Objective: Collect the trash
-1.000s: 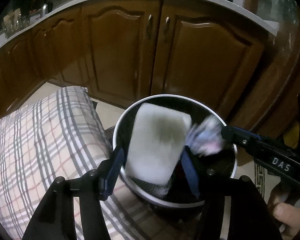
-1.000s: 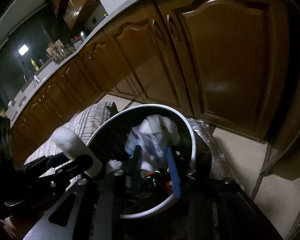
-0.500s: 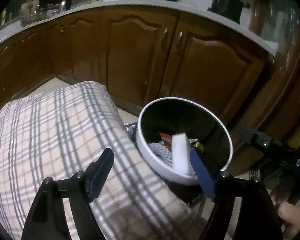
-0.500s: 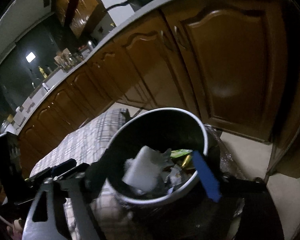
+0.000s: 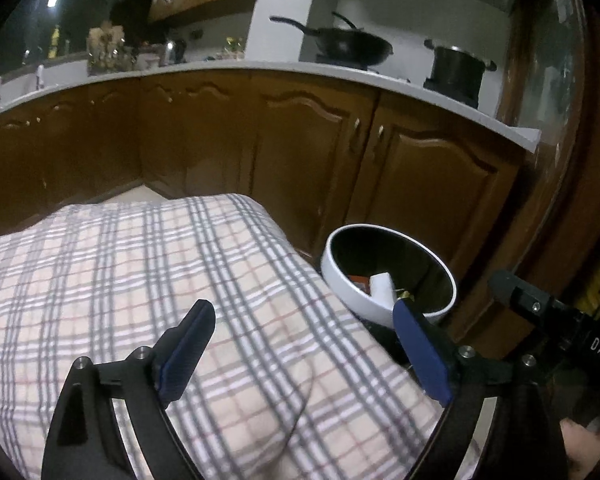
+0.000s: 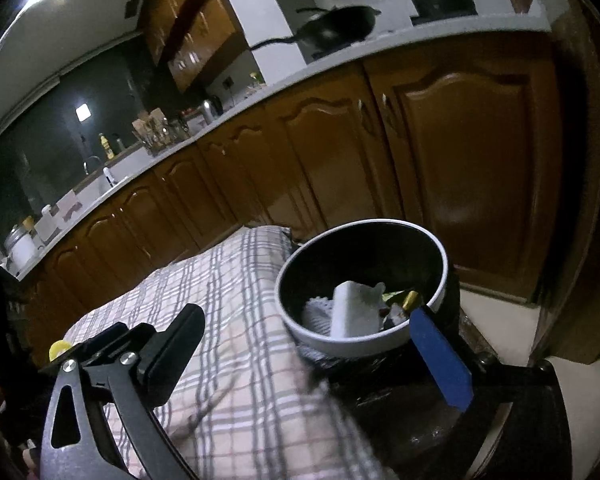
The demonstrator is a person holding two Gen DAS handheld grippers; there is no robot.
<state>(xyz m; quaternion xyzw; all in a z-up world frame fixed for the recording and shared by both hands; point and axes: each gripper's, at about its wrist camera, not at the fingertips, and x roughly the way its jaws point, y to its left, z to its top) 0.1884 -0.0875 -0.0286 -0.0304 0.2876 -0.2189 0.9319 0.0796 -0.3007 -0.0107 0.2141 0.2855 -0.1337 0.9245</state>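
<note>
While the brown kitchen cabinets (image 5: 308,160) fill the background under a pale countertop (image 5: 340,76), we see a large plaid cushion (image 5: 140,288) spread beneath both our grippers. A black wok (image 5: 352,46) and a dark pot (image 5: 456,68) stand on that countertop, well apart from us.

Just beside the cushion's right edge sits the round trash bin (image 5: 340,280), white-rimmed and dark inside, close to the cabinet doors. From the right wrist view the trash bin (image 6: 440,280) shows its contents: a white block (image 6: 348,312) leaning upright among crumpled wrappers (image 6: 396,304) and a piece of pale netted material (image 6: 316,314). In the left wrist view the same white block (image 5: 382,286) pokes up near the bin's near rim.

Our left gripper (image 5: 300,356) hangs over the cushion with its blue fingers (image 5: 188,352) spread wide and nothing between them. Our right gripper (image 6: 300,364) is likewise released, its fingers (image 6: 440,356) parted and bare, the blue one near the bin's rim; whether it touches we cannot tell.
</note>
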